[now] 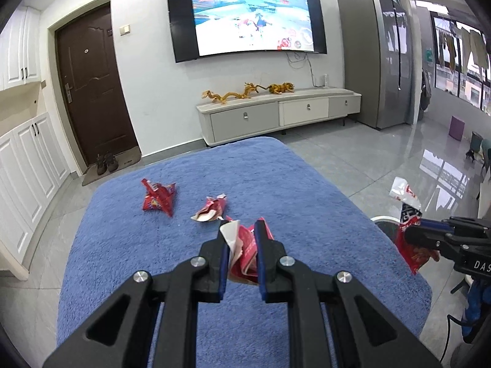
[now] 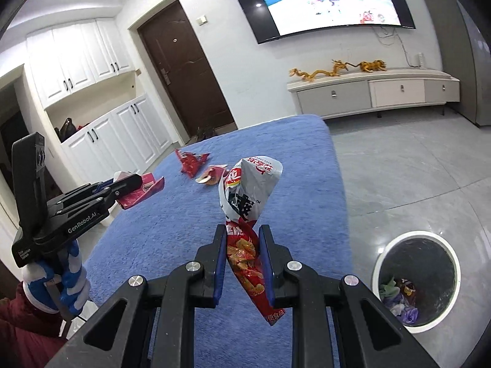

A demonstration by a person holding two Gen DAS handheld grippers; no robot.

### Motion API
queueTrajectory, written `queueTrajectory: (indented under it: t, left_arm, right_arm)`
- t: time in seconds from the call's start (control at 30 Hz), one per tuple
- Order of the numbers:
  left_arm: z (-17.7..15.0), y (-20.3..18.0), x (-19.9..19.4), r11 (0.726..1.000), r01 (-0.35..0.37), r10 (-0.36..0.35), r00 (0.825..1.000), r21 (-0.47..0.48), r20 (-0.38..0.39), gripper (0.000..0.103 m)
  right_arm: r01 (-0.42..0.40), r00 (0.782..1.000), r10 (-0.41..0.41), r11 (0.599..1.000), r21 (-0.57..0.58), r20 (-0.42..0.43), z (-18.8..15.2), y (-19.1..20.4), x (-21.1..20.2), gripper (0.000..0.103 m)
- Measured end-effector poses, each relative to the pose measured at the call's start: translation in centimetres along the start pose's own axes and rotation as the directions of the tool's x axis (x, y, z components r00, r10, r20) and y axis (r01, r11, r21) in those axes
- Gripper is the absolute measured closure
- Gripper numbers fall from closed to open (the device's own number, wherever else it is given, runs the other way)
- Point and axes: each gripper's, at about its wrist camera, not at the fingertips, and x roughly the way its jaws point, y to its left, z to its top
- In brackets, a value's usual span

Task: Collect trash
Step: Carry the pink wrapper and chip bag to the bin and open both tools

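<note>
My left gripper is shut on a red and white wrapper, held above the blue blanket-covered table. My right gripper is shut on a tall red and silver snack bag, held upright over the table's right part. Two more wrappers lie on the blanket: a red one and a crumpled red and white one; they also show in the right wrist view, the red one and the crumpled one. A white-rimmed trash bin with some trash inside stands on the floor right of the table.
The left gripper and the right gripper each show in the other's view. A TV cabinet stands at the far wall. White cupboards line the left side. Grey tiled floor surrounds the table.
</note>
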Motion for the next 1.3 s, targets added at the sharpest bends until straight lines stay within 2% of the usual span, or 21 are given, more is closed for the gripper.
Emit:
queueTrajectory:
  t: [0.27,0.47,0.8,0.97,1.13,1.3]
  left_arm:
    - [1.5,-4.2,1.7,0.997,0.04,-0.038,0.999,0.07,-0.028,0.089]
    - [2.7,-7.2,4.0,0.99,0.091,-0.085,0.994,0.11,-0.063,0.089]
    - [4.9,-14.2,8.8,0.961,0.217,-0.194,0.971,0.173,-0.141,0.089]
    - [5.7,-17.7,12.3,0.935,0.304,-0.264,0.94,0.183,-0.215,0.088]
    - [6.2,-21.7,16.8,0.901,0.404,-0.342,0.886,0.159,-0.312,0.088]
    - [6.6,-25.5,20.6,0.86,0.498,-0.423,0.818,0.113,-0.39,0.088]
  right_arm:
    - [0.025,0.999,-0.029,0.996,0.089,0.046,-0.3,-3.9,-1.4,0.083]
    - [0.076,0.994,-0.087,0.986,0.146,0.073,-0.8,-7.5,-3.0,0.083]
    - [0.19,0.976,-0.213,0.938,0.291,0.047,-2.0,-14.6,-4.1,0.083]
    - [0.246,0.963,-0.27,0.895,0.373,0.014,-3.0,-18.6,-4.1,0.083]
    - [0.311,0.946,-0.32,0.843,0.44,-0.055,-4.0,-22.8,-2.9,0.081]
    - [0.36,0.93,-0.348,0.805,0.47,-0.116,-4.6,-26.0,-1.1,0.08]
